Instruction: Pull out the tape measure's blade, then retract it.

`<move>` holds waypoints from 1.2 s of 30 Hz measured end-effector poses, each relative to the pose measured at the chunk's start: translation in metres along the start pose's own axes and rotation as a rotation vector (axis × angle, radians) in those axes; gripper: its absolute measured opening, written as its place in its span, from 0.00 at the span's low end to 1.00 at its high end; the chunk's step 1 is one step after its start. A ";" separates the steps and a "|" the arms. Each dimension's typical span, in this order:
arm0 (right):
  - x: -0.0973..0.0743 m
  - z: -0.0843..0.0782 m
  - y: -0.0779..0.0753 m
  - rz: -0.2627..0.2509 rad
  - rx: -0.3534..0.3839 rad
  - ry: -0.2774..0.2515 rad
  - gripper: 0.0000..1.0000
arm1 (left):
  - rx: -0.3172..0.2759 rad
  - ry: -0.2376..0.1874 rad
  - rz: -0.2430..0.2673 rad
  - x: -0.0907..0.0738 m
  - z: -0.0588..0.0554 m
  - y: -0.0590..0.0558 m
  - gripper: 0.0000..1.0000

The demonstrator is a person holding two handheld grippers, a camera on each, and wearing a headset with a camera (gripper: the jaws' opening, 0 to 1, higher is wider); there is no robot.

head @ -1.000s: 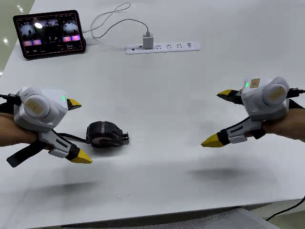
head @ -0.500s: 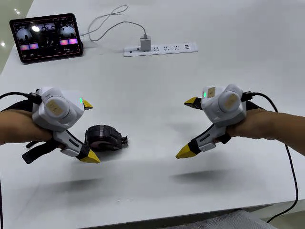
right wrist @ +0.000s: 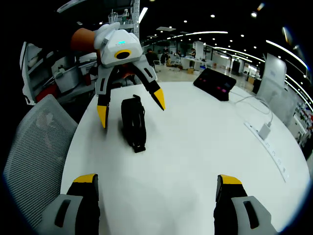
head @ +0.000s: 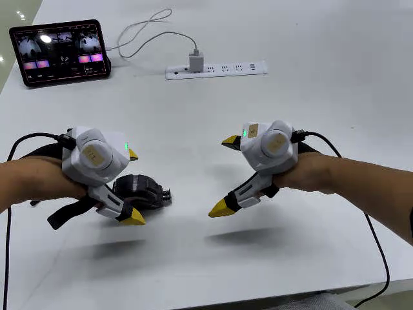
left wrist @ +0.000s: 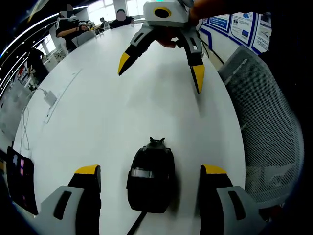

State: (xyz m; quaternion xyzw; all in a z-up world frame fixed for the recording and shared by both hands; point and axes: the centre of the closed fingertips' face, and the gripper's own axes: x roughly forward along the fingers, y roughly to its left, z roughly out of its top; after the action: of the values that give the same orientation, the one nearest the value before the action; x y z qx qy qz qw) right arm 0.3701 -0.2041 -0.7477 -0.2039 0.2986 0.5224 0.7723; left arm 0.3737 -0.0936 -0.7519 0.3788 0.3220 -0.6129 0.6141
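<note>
At lower left of the head view, the left claw point(head: 134, 187) stands spread over a white surface point(head: 322, 97), its yellow-tipped jaws either side of a black tape measure point(head: 144, 192) that lies flat between them. The tape's end hook sits at the mouth of the case and points toward frame centre, where the right claw point(head: 224, 174) hangs just above the surface, jaws also wide apart and holding nothing. A lit tablet point(head: 61, 51) stands at upper left; a white power strip point(head: 216, 69) with a charger point(head: 195, 62) plugged in and a looping cable point(head: 145, 29) runs along the top.

Across the left gripper view, the left claw point(left wrist: 150, 170) rises from the bottom edge with the tape measure point(left wrist: 150, 181) centred between its jaws, a gap of bare surface on each side, hook end pointing up the frame. The right claw point(left wrist: 161, 72) faces it from the top, spread. A grey mesh chair point(left wrist: 264, 122) fills the right side.

Seen from the right gripper view, the right claw point(right wrist: 156, 179) is open at the bottom edge. Left claw point(right wrist: 131, 108) straddles the tape measure point(right wrist: 133, 122) at upper left, with the tablet point(right wrist: 212, 84) at upper right.
</note>
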 end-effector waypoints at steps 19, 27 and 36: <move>0.032 0.013 0.007 0.044 -0.003 0.013 0.99 | 0.021 0.040 -0.032 0.009 -0.002 0.002 0.35; 0.036 0.015 0.006 0.056 -0.044 0.019 0.90 | 0.059 0.101 -0.048 0.010 -0.005 0.000 0.33; 0.050 0.018 0.012 0.084 -0.084 0.013 0.75 | 0.068 0.149 -0.031 0.011 -0.006 -0.001 0.33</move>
State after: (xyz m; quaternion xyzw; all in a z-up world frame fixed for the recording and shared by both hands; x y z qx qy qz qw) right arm 0.3774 -0.1544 -0.7677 -0.2268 0.2895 0.5651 0.7385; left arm 0.3735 -0.0939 -0.7642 0.4390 0.3515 -0.6029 0.5658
